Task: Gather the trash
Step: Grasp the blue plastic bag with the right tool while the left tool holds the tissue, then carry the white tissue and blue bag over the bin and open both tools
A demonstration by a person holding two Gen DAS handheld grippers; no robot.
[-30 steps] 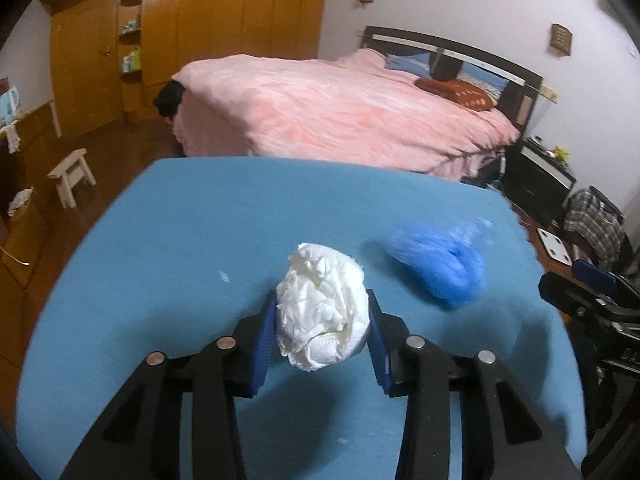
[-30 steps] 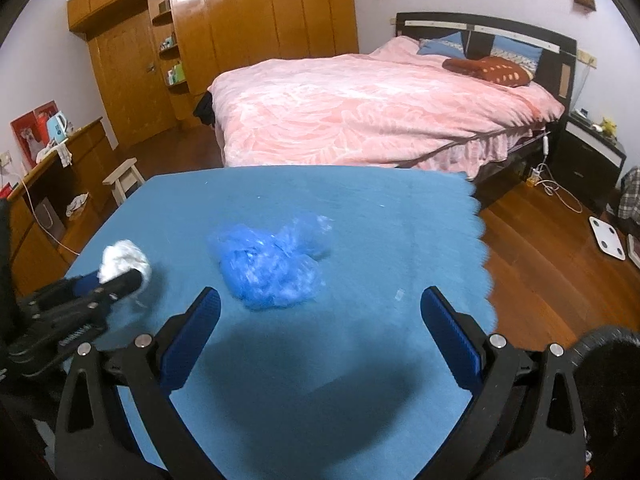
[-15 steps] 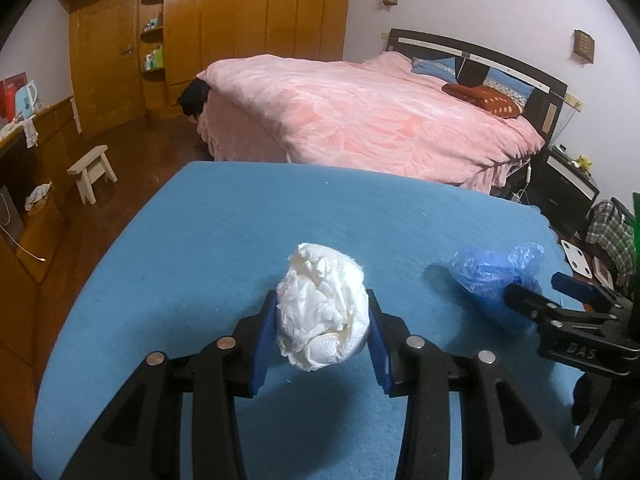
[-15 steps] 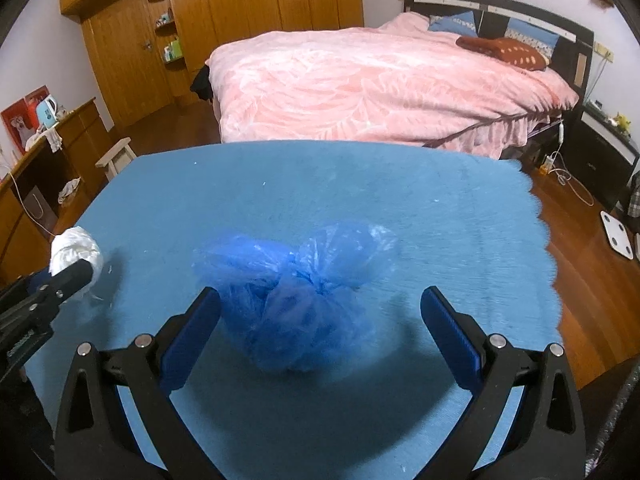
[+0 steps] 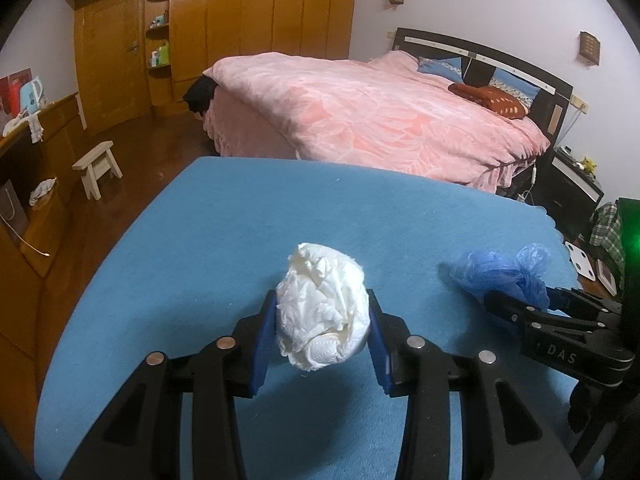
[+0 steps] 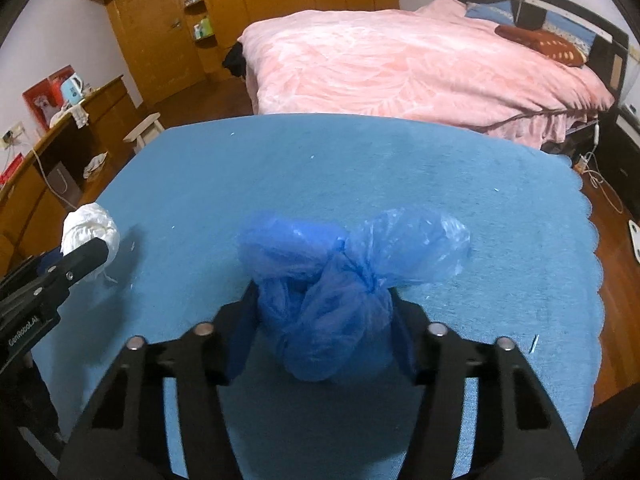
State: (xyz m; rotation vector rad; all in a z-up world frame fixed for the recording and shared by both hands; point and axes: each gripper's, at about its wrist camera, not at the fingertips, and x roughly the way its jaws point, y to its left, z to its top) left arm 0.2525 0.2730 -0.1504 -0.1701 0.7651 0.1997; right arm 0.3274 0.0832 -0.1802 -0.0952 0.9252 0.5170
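My left gripper [image 5: 322,316] is shut on a crumpled white paper wad [image 5: 322,304] and holds it just above the blue tablecloth [image 5: 280,208]. The wad also shows at the left of the right wrist view [image 6: 90,228]. My right gripper [image 6: 324,320] is shut on a crumpled blue plastic bag [image 6: 332,280] over the cloth [image 6: 360,160]. The bag also shows at the right of the left wrist view [image 5: 500,276], with the right gripper's fingers [image 5: 520,308] around it.
A bed with a pink cover [image 5: 380,112] stands beyond the table. A wooden wardrobe [image 5: 240,20] lines the back wall. A small white stool [image 5: 98,166] and a wooden desk [image 5: 24,160] are on the left. A black nightstand [image 5: 576,184] is on the right.
My right gripper moved forward onto the blue bag and shut on it. My left gripper kept hold of the white wad.
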